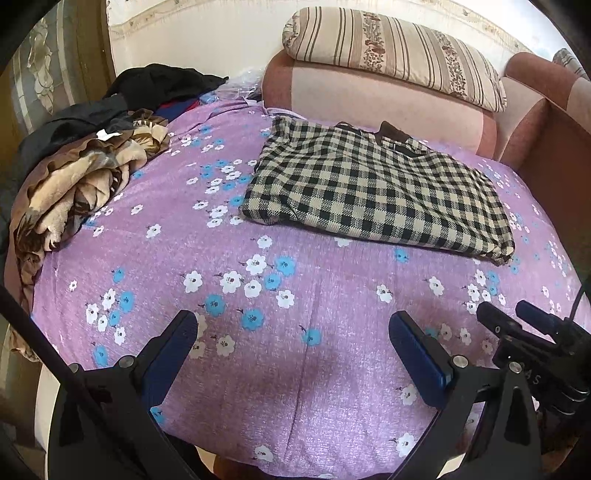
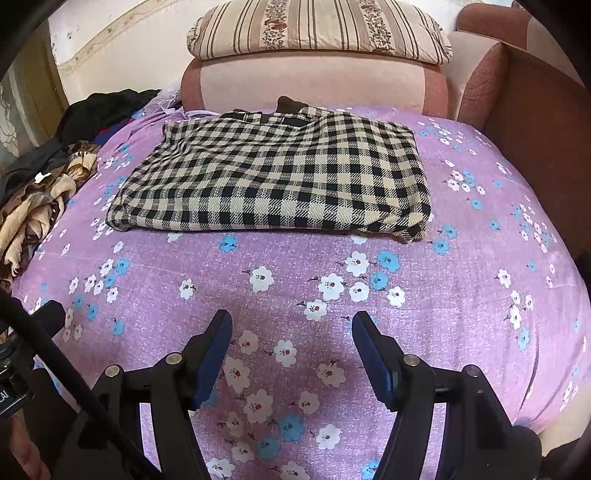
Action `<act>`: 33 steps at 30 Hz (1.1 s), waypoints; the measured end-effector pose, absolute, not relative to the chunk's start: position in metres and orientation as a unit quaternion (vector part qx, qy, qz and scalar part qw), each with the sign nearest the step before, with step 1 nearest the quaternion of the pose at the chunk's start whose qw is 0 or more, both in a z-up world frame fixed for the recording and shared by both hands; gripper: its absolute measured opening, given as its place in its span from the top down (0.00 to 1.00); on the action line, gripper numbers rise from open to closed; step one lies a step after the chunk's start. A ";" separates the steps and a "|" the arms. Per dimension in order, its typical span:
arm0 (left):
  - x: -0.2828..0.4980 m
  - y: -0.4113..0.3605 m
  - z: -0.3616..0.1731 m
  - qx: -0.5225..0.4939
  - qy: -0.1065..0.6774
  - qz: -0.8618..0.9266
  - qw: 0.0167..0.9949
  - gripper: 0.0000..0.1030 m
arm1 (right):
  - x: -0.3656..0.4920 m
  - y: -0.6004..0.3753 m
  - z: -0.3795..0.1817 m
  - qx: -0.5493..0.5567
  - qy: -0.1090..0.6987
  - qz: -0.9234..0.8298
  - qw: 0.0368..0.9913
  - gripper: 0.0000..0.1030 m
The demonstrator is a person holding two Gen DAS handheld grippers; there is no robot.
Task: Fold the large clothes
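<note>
A black-and-cream checked garment lies folded into a flat rectangle on the purple flowered bedspread, toward the far side. It also shows in the right wrist view, with a dark collar at its far edge. My left gripper is open and empty, over the bedspread well short of the garment. My right gripper is open and empty, also short of the garment's near edge. Part of the right gripper shows at the right edge of the left wrist view.
A heap of brown, cream and black clothes lies at the left of the bed, also in the right wrist view. A pink sofa back with a striped pillow stands behind the garment. A brown armrest is at the right.
</note>
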State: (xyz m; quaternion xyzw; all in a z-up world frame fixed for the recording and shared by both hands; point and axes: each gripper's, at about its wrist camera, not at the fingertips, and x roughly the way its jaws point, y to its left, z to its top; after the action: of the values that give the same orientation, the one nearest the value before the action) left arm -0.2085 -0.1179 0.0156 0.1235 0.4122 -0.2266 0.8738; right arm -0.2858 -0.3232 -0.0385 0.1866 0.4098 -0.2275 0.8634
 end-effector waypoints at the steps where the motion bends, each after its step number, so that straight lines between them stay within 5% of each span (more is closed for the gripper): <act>1: -0.208 -0.118 0.015 0.123 0.413 -0.227 0.873 0.00 | -0.287 -0.323 -0.038 0.185 0.407 -0.230 0.865 0.30; 33: -0.216 -0.120 0.024 0.125 0.393 -0.241 0.879 0.00 | -0.308 -0.321 -0.021 0.152 0.361 -0.268 0.880 0.25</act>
State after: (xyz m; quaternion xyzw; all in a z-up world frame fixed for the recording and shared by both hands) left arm -0.2163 -0.1196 0.0245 0.1247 0.3932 -0.2405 0.8786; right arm -0.3079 -0.3213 -0.0206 0.1519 0.3608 -0.2684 0.8802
